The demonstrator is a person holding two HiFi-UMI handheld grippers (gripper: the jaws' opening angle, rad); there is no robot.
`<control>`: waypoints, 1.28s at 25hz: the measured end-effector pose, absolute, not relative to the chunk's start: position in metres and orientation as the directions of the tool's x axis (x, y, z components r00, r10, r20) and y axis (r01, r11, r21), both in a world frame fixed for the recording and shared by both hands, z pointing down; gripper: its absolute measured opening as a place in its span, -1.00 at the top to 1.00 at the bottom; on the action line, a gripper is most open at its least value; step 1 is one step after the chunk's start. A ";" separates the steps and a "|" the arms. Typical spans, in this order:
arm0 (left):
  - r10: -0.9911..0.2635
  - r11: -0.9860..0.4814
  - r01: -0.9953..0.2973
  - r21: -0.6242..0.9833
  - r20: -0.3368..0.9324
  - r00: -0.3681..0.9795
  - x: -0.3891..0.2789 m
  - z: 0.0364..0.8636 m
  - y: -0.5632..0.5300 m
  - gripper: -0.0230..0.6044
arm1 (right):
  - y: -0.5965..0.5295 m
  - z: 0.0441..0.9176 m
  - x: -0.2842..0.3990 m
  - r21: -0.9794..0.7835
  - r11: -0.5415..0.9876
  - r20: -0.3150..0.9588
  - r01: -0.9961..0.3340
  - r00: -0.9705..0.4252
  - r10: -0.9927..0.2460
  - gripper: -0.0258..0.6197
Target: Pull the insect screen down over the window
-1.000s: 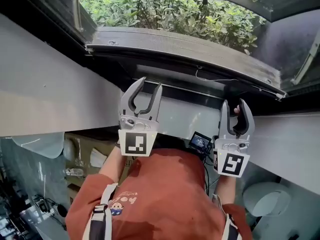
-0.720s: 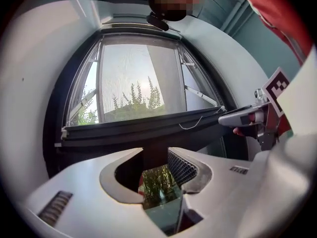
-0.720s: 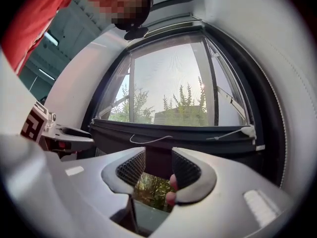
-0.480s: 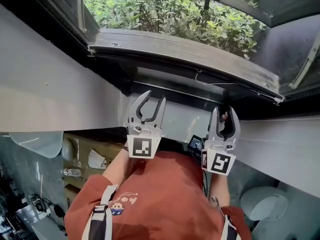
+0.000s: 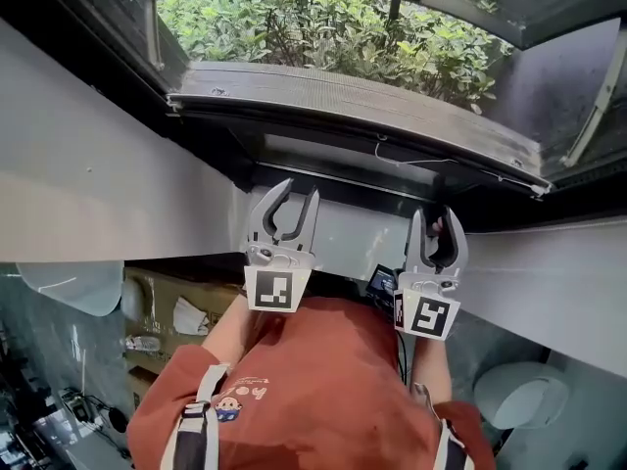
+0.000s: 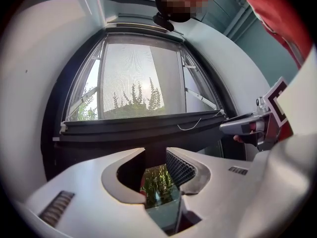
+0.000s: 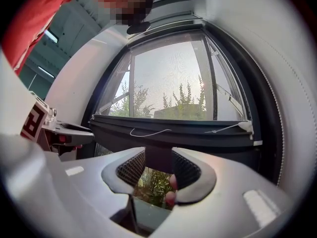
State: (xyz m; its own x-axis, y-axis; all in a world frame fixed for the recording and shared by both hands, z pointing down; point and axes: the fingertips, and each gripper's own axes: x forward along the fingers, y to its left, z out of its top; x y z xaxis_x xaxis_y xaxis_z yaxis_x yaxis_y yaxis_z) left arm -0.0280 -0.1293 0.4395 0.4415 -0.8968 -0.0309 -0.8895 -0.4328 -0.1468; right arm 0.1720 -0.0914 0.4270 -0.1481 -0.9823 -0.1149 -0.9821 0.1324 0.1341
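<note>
Since a second ago both grippers have dropped back from the window and drawn closer in toward the body. The screen's pull bar has not visibly shifted.

Left gripper [image 5: 298,196]: fingers spread and closing, nothing between them, only the window showing through the gap. Right gripper [image 5: 435,219]: fingers apart with a narrower gap, pinching nothing. Both point up at the window, clear of the bar, no contact.

Insect screen: its dark pull bar [image 5: 362,106] runs the full width of the opening, low in the window and just above the dark lower frame [image 6: 148,142]. A thin white cord [image 6: 190,125] hangs slack off the bar. Above the bar, the mesh [image 6: 138,78] covers the pane, greyish, taut, no sag or tear visible. Shrubs [image 5: 323,18] outside show beyond it.

Progress: looks mostly done, screen drawn down over nearly the whole opening and tools let go. A dark band stays under the bar; can't tell if that is an open gap or just frame, so a last seating pull may remain.
</note>
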 end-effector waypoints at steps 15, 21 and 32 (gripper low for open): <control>-0.899 -0.426 -0.889 -0.168 -0.026 0.436 -0.029 0.441 -0.126 0.79 | -0.090 0.429 0.175 0.158 0.127 -0.089 -0.979 -0.142 -0.986 0.72; -0.906 -0.411 -0.897 -0.161 -0.037 0.422 -0.031 0.440 -0.127 0.91 | -0.091 0.428 0.183 0.187 0.079 -0.092 -0.979 -0.097 -0.991 0.89; -0.891 -0.444 -0.879 -0.172 -0.020 0.454 -0.024 0.444 -0.126 0.91 | -0.087 0.417 0.215 0.186 0.019 -0.121 -0.982 -0.042 -0.992 0.89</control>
State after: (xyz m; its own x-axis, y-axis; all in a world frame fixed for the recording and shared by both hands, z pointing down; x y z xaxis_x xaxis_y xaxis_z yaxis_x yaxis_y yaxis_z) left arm -0.0244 -0.1261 0.4435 0.4536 -0.8910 -0.0197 -0.8795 -0.4439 -0.1717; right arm 0.2152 -0.0872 0.4174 -0.0422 -0.9917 -0.1211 -0.9824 0.0192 0.1856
